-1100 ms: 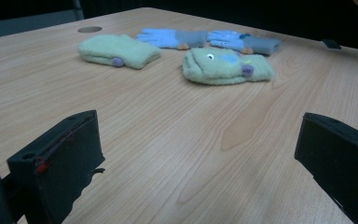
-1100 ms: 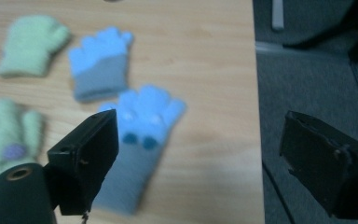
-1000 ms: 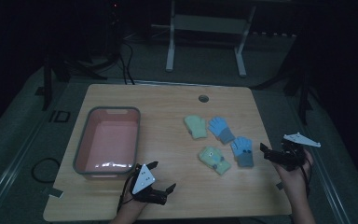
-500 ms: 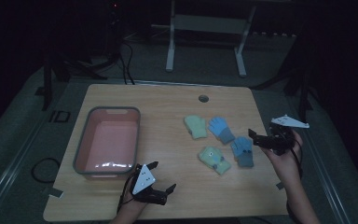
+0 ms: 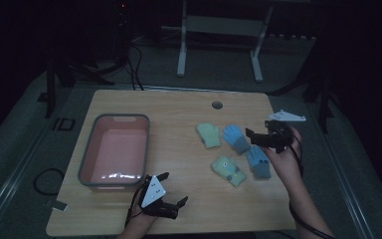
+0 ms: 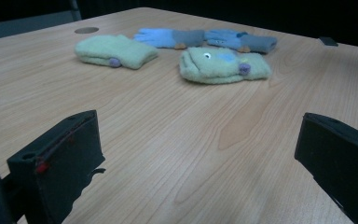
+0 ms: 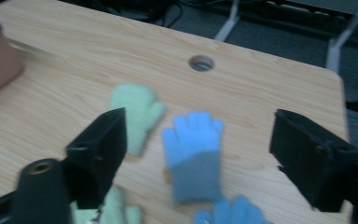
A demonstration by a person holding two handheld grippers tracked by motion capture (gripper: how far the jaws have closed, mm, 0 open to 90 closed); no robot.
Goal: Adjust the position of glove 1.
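Observation:
Four small gloves lie right of the table's middle: a green mitten (image 5: 209,134), a blue glove with a grey cuff (image 5: 235,138), a second blue glove (image 5: 258,162) and a green mitten with a face (image 5: 229,170). My right gripper (image 5: 252,138) hovers just right of the first blue glove. In the right gripper view, that blue glove (image 7: 193,135) lies on the table beyond the right gripper (image 7: 205,154). Its jaws have just been closing slightly, still wide apart with nothing between them. My left gripper (image 5: 172,189) rests open and empty at the front edge.
A pink bin with a grey rim (image 5: 87,149) stands empty at the left of the table. A cable hole (image 5: 217,105) sits near the far edge. The left gripper view looks across bare wood toward the green face mitten (image 6: 223,65).
My right gripper has moved from the table's right edge farther back and left, rising, to hover beside the blue glove. The left gripper has stayed in place.

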